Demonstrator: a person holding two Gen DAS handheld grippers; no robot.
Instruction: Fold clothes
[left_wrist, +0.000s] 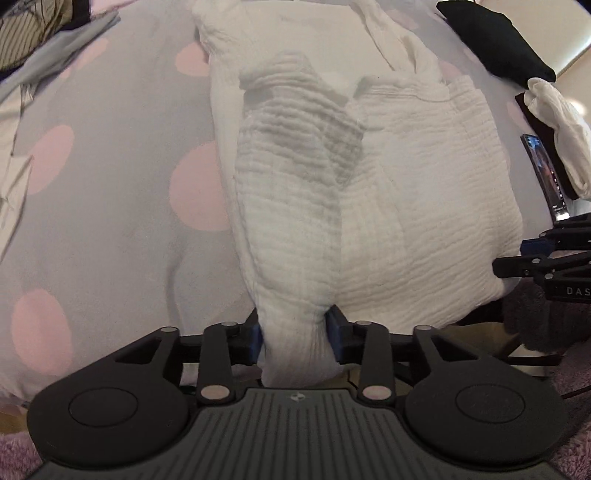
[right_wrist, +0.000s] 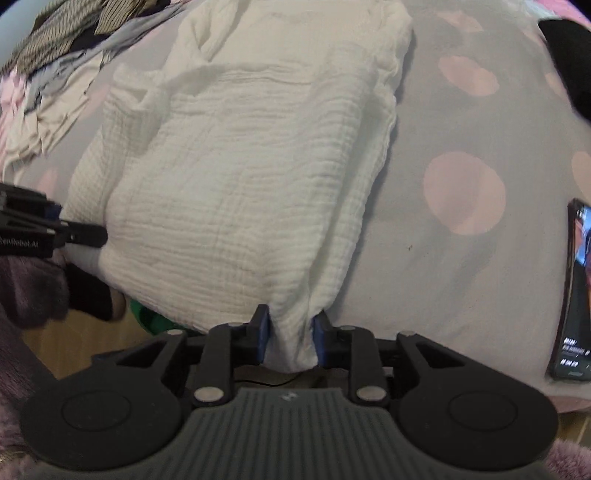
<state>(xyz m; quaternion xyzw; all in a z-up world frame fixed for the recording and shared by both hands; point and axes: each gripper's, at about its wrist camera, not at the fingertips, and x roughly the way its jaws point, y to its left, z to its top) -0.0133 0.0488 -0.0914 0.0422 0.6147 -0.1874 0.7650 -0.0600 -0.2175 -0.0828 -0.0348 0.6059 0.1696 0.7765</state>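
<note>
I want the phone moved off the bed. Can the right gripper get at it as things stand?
Probably not yet. The right gripper has white cloth bunched between its fingers. The phone lies uncovered on the bedsheet to its right, with nothing between.

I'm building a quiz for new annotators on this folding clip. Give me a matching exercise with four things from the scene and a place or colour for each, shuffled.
Things:
1. white crinkled garment
2. phone
3. bedspread
4. black garment

Descriptions:
A. grey with pink dots
B. lying at the bed's right edge, screen lit
C. bunched between both grippers' blue pads
D. dark heap at the far right corner

Pairs: 1-C, 2-B, 3-A, 4-D
</note>
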